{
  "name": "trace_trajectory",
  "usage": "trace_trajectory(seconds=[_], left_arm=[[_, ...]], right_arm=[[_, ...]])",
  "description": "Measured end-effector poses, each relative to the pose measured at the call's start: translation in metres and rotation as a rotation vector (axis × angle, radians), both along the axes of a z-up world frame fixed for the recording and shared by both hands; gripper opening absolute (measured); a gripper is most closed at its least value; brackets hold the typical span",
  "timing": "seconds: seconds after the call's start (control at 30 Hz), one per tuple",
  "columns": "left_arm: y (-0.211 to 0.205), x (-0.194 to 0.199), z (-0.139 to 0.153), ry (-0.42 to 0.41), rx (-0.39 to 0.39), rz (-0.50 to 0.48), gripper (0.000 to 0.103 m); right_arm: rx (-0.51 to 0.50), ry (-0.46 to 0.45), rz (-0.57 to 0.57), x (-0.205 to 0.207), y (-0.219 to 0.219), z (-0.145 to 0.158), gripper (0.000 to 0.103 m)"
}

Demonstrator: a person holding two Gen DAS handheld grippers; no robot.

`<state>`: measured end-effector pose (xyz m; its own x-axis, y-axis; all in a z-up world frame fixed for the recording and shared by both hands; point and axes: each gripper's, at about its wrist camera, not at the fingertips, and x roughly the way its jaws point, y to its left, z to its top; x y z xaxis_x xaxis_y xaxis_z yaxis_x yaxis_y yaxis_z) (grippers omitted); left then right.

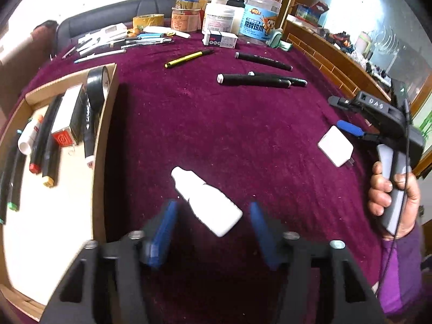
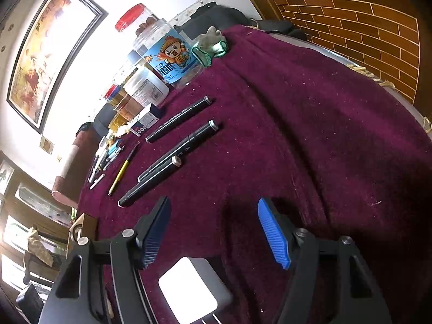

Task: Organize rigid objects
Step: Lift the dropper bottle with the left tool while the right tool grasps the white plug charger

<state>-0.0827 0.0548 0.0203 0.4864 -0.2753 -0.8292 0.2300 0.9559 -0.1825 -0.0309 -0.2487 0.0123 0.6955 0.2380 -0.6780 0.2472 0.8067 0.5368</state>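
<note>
Maroon cloth covers the table. At the far left in the left wrist view sits a cardboard box, holding markers, a white tube, a small white carton and a roll of black tape propped against its right wall. Just right of the box, the left gripper stands part open over a small white bottle, which lies slanted on the cloth between the blue fingers; neither pad touches it. Beyond lie a yellow pen and three black markers. Farther right, a white charger rests on the cloth beside the right gripper, held in a hand. Its jaws are part open and empty, the charger lying below them, untouched.
</note>
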Motion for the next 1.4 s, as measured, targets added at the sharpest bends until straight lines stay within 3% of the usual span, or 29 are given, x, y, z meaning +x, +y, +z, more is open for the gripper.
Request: trace_trajectory(seconds=[0.13, 0.27, 0.3, 0.33, 0.37, 0.43, 0.73, 0.93, 1.07, 1.13, 1.4], left_arm=[[-0.005, 0.002, 0.002, -0.009, 0.018, 0.008, 0.071], [-0.015, 0.014, -0.01, -0.009, 0.057, 0.013, 0.068], [-0.017, 0.012, -0.01, -0.039, 0.073, 0.02, 0.062], [-0.02, 0.009, -0.01, -0.061, 0.096, 0.009, 0.036], [-0.022, 0.007, -0.01, -0.067, 0.103, -0.003, 0.027], [-0.017, 0.004, -0.008, -0.04, 0.013, -0.022, 0.027], [0.012, -0.026, 0.034, -0.124, -0.087, -0.028, 0.027], [0.041, -0.035, 0.047, -0.152, -0.151, 0.003, 0.027], [0.064, -0.035, 0.046, -0.159, -0.16, 0.057, 0.027], [0.078, -0.034, 0.044, -0.155, -0.16, 0.092, 0.027], [0.14, -0.032, 0.031, -0.129, -0.149, 0.242, 0.027]], right_arm=[[-0.022, 0.004, 0.002, 0.001, 0.002, 0.001, 0.066], [-0.046, 0.007, 0.006, 0.002, 0.005, 0.001, 0.067], [-0.049, 0.007, 0.008, 0.002, 0.005, 0.001, 0.067], [-0.051, 0.006, 0.009, 0.002, 0.006, 0.001, 0.068], [-0.05, 0.004, 0.012, 0.002, 0.006, 0.001, 0.069], [-0.047, 0.001, 0.016, 0.003, 0.006, 0.001, 0.071], [-0.037, 0.014, 0.091, 0.0, 0.014, 0.009, 0.075], [-0.292, 0.065, 0.322, -0.018, 0.066, 0.023, 0.075], [-0.48, 0.092, 0.39, -0.025, 0.095, 0.015, 0.074], [-0.531, 0.116, 0.372, -0.027, 0.098, 0.01, 0.052], [-0.424, 0.092, 0.382, -0.036, 0.104, 0.029, 0.051]])
